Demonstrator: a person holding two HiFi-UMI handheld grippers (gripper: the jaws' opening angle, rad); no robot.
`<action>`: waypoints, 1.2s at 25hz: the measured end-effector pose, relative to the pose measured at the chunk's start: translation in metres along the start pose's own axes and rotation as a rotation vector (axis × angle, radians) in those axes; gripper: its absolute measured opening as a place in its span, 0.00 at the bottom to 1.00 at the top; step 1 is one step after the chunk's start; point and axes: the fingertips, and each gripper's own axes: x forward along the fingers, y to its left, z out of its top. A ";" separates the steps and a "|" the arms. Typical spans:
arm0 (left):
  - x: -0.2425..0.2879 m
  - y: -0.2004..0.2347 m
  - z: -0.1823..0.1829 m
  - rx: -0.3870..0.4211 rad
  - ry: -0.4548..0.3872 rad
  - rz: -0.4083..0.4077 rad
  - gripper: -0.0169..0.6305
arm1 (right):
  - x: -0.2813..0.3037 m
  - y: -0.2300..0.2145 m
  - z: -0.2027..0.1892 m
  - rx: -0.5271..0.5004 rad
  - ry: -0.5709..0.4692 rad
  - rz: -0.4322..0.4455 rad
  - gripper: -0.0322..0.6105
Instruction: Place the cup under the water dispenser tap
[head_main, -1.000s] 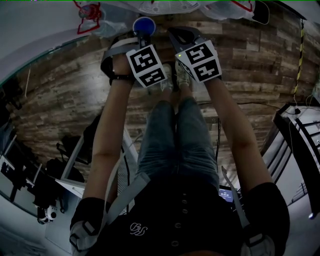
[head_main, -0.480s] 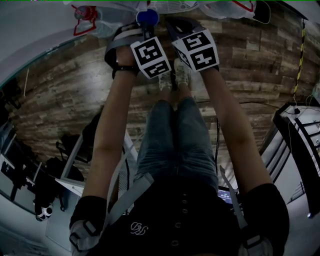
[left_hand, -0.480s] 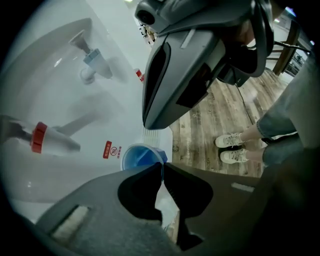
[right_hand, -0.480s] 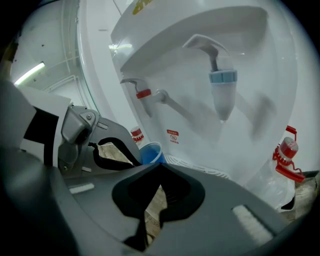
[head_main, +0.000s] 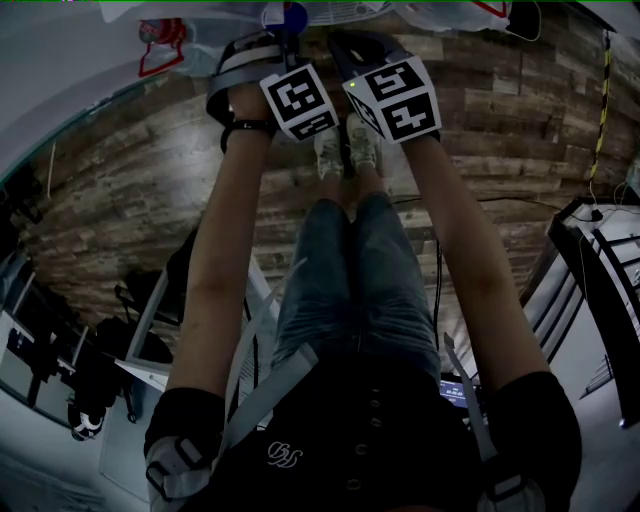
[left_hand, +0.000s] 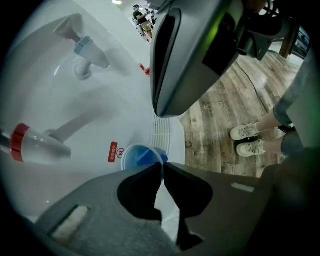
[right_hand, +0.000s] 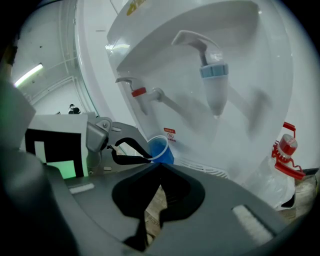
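Denim jeans (head_main: 350, 290) and a dark buttoned top fill the near part of the head view, with two bare forearms reaching out over pale shoes (head_main: 347, 150) and a wooden plank floor (head_main: 130, 190). At the end of the arms the two marker cubes sit side by side, nearly touching. The left gripper (left_hand: 163, 165) has its jaws pinched tight on the rim of a blue cup (left_hand: 140, 156), with the thin wall caught between the tips. The right gripper (right_hand: 159, 164) holds nothing: its jaws are drawn together at the tips, and only floor shows through the gap behind them. It hangs just beside the left one. The cup is upright with its mouth open, inside the recess of a white water dispenser (right_hand: 260, 70). It is at the near edge of the slotted drip grille (left_hand: 161, 132) and just beside a small red label (left_hand: 114, 151) on the back wall; whether its base touches the tray cannot be made out. Higher up, two taps jut from the recess — a red tap (right_hand: 138, 93) and a blue tap (right_hand: 214, 82). Seen from the right gripper, the cup sits lower than both and between them — nearer the red one, not straight beneath the blue spout.
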 end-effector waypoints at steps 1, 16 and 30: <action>0.002 0.001 0.000 0.010 0.004 0.004 0.06 | -0.001 0.000 -0.001 0.001 0.000 0.002 0.05; 0.014 0.003 0.002 -0.001 0.002 -0.004 0.21 | -0.013 0.004 -0.014 0.012 0.018 -0.004 0.05; -0.013 0.008 0.003 -0.158 -0.095 0.048 0.38 | -0.020 0.016 0.004 0.000 -0.001 -0.017 0.05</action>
